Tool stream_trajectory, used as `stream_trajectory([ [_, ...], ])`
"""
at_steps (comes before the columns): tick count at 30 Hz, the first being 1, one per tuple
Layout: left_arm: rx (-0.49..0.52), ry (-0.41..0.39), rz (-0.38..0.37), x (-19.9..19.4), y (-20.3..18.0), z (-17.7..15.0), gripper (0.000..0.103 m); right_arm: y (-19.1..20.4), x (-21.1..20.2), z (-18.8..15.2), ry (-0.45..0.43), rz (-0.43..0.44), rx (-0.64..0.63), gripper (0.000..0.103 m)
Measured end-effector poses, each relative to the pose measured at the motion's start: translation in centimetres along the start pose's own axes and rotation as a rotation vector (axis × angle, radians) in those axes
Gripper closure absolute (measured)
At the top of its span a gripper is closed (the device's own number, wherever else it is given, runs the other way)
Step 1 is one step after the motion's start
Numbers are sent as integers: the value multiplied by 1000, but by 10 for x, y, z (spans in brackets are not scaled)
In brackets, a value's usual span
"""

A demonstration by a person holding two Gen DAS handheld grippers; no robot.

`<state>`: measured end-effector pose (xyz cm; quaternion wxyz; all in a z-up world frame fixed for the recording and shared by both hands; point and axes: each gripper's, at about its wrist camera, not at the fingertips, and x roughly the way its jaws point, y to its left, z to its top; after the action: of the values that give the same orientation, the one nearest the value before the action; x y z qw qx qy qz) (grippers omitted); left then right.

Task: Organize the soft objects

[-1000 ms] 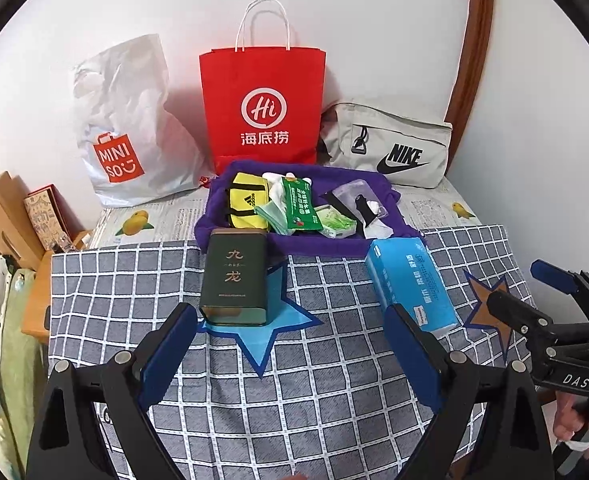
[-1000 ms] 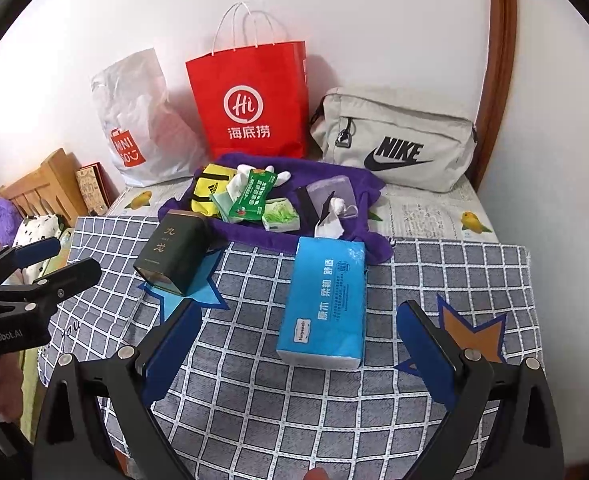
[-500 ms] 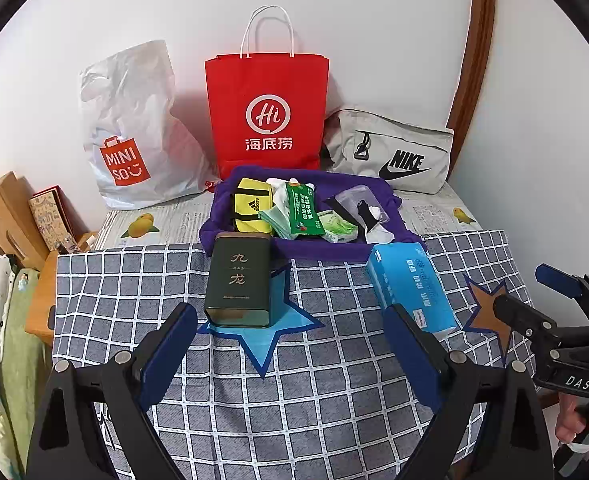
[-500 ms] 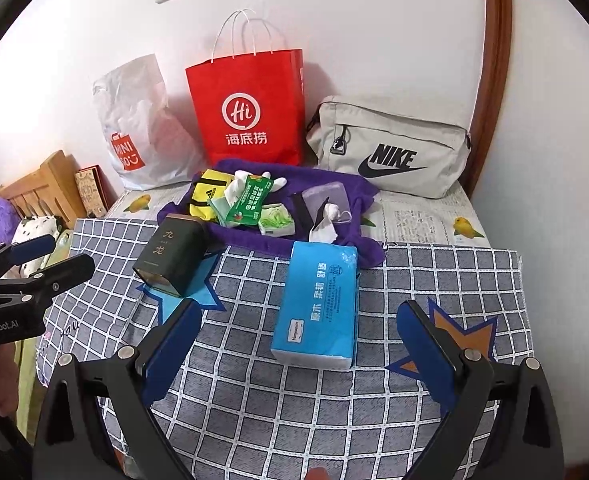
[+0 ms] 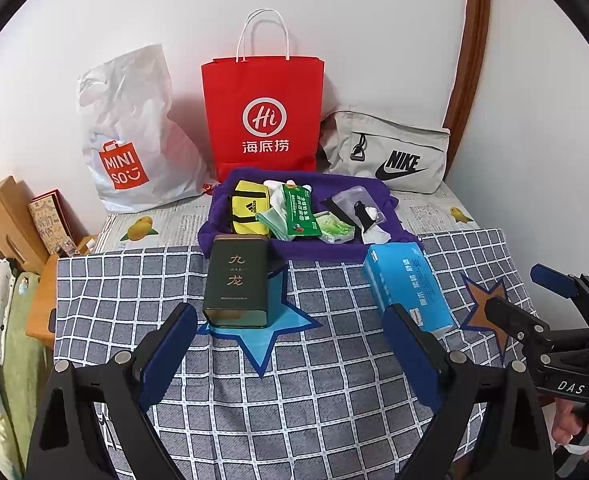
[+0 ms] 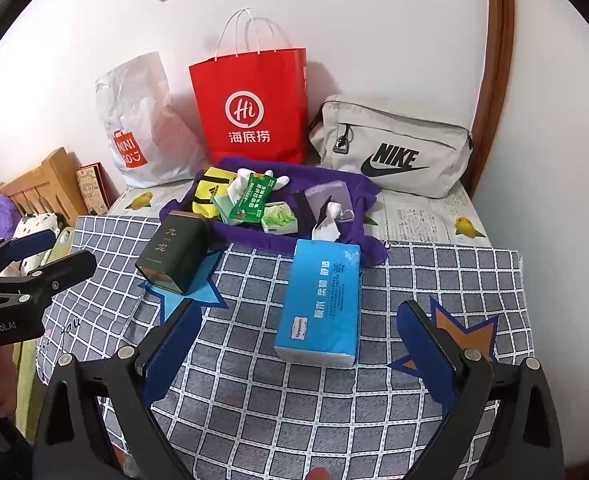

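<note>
Compared with a second ago, both views sit slightly farther back, and nothing on the bench (image 5: 134, 280) has shifted. At far left leans the white Miniso bag (image 5: 130, 132), then the red paper bag (image 5: 262, 116). Before them, the left tongs (image 5: 290, 354) gape wide and empty just short of the dark green tea tin (image 5: 236, 280), which stands on a blue star. Behind lies the purple cloth (image 5: 334, 188), heaped with small packets. Further right, the right tongs (image 6: 294, 356) stay equally wide, empty, framing the blue tissue pack (image 6: 322, 300). The grey Nike bag (image 6: 394, 148) rests rightmost.
</note>
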<state>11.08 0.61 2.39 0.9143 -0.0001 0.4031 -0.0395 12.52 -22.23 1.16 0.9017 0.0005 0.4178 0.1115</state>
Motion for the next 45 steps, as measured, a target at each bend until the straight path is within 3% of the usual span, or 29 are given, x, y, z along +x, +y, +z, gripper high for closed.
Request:
stream_trajectory([
  [45,-12,2,-1,-3,3,1,9,4,-2,-2,3,-11,1,6],
])
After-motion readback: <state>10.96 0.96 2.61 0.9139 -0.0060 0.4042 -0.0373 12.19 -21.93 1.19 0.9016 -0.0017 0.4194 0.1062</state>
